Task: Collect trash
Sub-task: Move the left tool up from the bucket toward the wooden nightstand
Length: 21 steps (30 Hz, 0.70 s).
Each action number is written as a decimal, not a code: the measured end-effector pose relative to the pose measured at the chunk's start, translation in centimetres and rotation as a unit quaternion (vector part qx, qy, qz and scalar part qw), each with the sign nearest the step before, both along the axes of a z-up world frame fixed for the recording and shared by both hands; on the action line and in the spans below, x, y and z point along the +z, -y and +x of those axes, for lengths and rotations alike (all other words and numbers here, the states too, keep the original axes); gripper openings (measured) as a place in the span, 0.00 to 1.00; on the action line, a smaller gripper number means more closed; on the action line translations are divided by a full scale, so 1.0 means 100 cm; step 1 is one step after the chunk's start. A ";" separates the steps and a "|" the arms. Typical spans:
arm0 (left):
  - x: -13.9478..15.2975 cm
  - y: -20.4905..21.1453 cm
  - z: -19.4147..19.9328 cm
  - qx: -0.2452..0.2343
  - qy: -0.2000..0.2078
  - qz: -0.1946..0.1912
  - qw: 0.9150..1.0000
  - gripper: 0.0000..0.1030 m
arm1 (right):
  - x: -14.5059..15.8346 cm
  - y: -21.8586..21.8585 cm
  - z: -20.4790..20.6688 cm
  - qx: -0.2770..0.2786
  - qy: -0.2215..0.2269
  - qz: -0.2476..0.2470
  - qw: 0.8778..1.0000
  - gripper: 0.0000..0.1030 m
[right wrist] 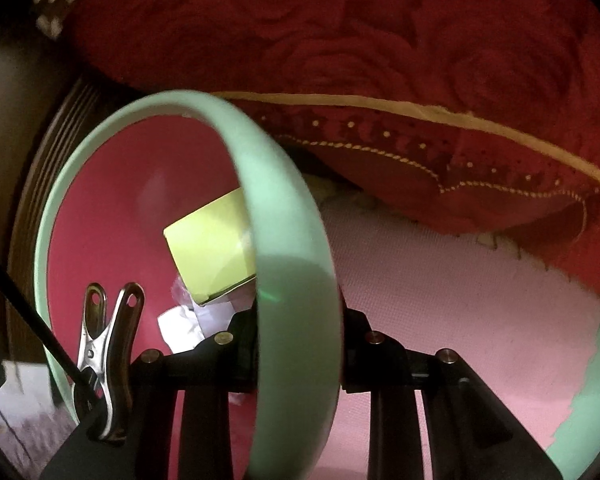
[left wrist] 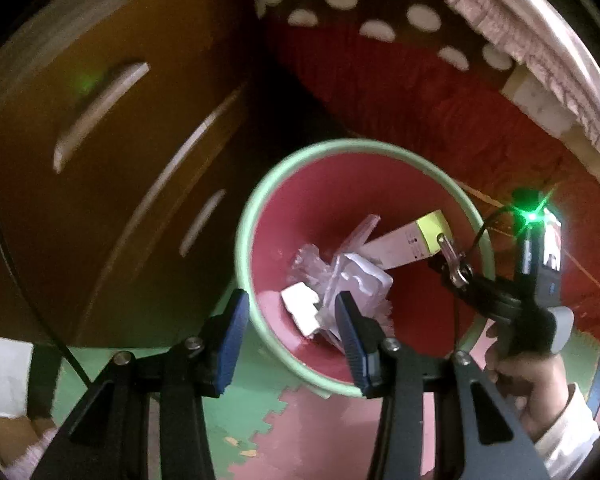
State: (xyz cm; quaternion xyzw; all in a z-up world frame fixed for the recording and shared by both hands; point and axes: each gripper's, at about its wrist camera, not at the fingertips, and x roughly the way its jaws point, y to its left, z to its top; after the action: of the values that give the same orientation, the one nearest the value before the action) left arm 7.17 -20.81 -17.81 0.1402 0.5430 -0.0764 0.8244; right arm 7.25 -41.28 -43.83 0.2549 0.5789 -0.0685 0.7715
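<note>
A pink bin with a mint-green rim (left wrist: 260, 184) stands on the floor mat. Inside lie a white and yellow box (left wrist: 416, 240), clear plastic packaging (left wrist: 356, 280) and a white scrap (left wrist: 300, 312). My left gripper (left wrist: 292, 332) is open, its blue pads straddling the near rim, holding nothing. My right gripper (right wrist: 296, 336) is shut on the bin's rim (right wrist: 288, 240), one finger inside and one outside. In the left wrist view it shows at the bin's right side (left wrist: 488, 300). The yellow box end (right wrist: 212, 248) shows inside the bin.
A brown wooden cabinet with drawers (left wrist: 100, 140) stands left of the bin. A red bedspread (right wrist: 340, 48) hangs behind and to the right. Green and pink foam mats (left wrist: 284, 432) cover the floor. A metal clip (right wrist: 104, 352) sits on the right gripper.
</note>
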 end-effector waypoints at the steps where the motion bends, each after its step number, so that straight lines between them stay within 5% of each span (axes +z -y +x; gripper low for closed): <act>1: 0.005 0.001 -0.001 0.000 0.006 0.000 1.000 0.45 | -0.001 -0.002 0.000 -0.003 -0.001 0.000 1.000 0.27; 8: 0.029 -0.002 -0.008 0.006 0.010 -0.025 1.000 0.46 | -0.010 -0.009 -0.002 -0.003 -0.024 -0.001 1.000 0.27; 14: 0.049 -0.017 -0.011 0.018 0.011 -0.025 0.999 0.46 | -0.008 -0.041 0.004 0.086 -0.049 -0.076 0.992 0.27; 21: 0.073 -0.016 -0.028 0.027 0.008 -0.059 0.998 0.46 | -0.017 -0.031 0.007 0.031 -0.069 -0.031 0.997 0.27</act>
State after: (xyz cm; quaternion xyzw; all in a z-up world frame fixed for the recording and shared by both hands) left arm 4.41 -19.20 -10.53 0.0773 0.5349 -0.0843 0.8372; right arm 7.93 -38.21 -45.56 0.2072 0.6357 -0.0802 0.7393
